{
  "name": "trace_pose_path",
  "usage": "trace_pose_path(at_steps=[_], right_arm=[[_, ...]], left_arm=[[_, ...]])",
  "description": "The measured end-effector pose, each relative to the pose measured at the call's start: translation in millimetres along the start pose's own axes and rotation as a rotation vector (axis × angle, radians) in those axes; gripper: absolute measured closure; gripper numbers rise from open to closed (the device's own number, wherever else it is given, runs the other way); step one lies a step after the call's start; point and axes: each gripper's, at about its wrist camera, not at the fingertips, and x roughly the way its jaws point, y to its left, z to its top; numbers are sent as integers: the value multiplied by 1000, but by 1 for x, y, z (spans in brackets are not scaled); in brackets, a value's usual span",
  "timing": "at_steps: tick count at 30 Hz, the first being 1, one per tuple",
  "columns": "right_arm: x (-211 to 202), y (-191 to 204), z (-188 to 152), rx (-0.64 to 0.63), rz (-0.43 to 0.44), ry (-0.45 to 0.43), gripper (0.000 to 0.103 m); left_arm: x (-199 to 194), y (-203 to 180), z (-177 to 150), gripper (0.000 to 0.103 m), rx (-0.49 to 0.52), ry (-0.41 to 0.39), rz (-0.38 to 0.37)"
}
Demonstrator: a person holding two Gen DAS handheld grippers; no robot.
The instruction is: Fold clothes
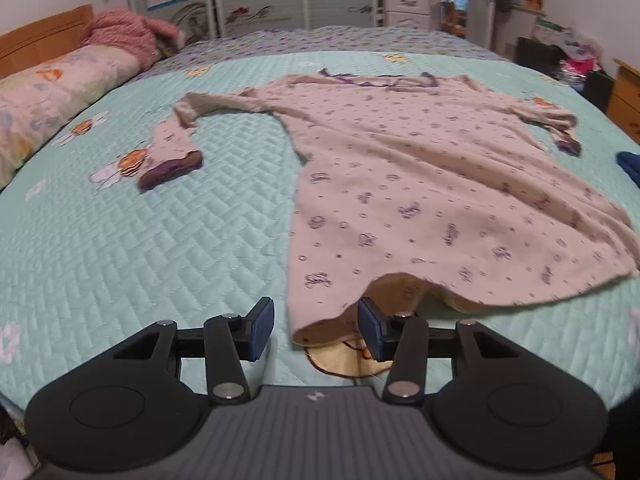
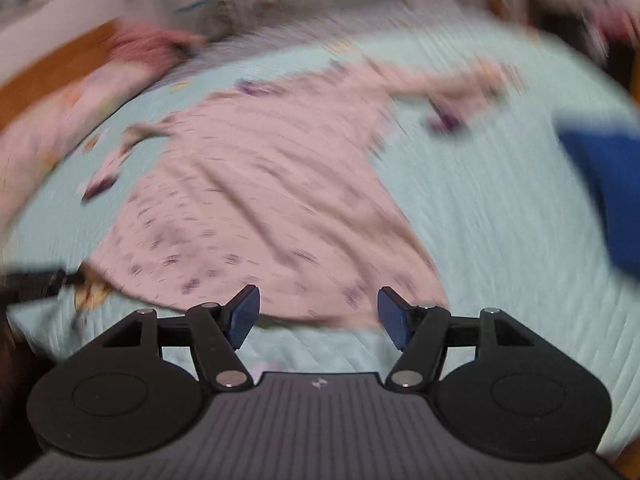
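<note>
A pink long-sleeved top point(image 1: 420, 168) with purple prints and purple cuffs lies spread flat on the mint quilted bed cover point(image 1: 160, 248), collar at the far side. Its left sleeve point(image 1: 176, 140) bends back toward me. The right sleeve point(image 1: 560, 124) lies folded near the bed's right edge. My left gripper point(image 1: 316, 330) is open at the hem's near left corner, which lies loose between the pads with the lining turned up. The right wrist view is blurred. There my right gripper point(image 2: 319, 316) is open just over the top's point(image 2: 260, 184) near hem, and nothing is pressed between its fingers.
A floral pillow point(image 1: 52, 92) and a fluffy pink garment point(image 1: 124, 32) lie by the wooden headboard point(image 1: 44, 32) at the left. A dark blue cloth point(image 2: 608, 192) sits at the bed's right edge. A wooden cabinet point(image 1: 624, 96) and clutter stand beyond it, with wardrobes behind the bed.
</note>
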Motion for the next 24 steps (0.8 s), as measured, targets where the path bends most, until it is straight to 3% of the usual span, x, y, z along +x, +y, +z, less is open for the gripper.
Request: trace_pose_path(at_steps=[4, 7, 14, 19, 23, 24], right_arm=[[2, 64, 14, -321, 52, -81, 36], [20, 108, 27, -486, 116, -99, 37], [72, 194, 25, -798, 161, -76, 39], [95, 225, 17, -919, 105, -51, 42], [109, 241, 15, -981, 65, -27, 58], [112, 244, 14, -1004, 60, -19, 68]], left_arm=[[-11, 6, -9, 54, -59, -41, -24], [-19, 13, -16, 54, -144, -54, -30], [-32, 34, -29, 53, -250, -24, 3], [-36, 49, -35, 49, -299, -14, -23], [-35, 58, -36, 45, -339, -10, -49], [-34, 61, -37, 45, -351, -7, -55]])
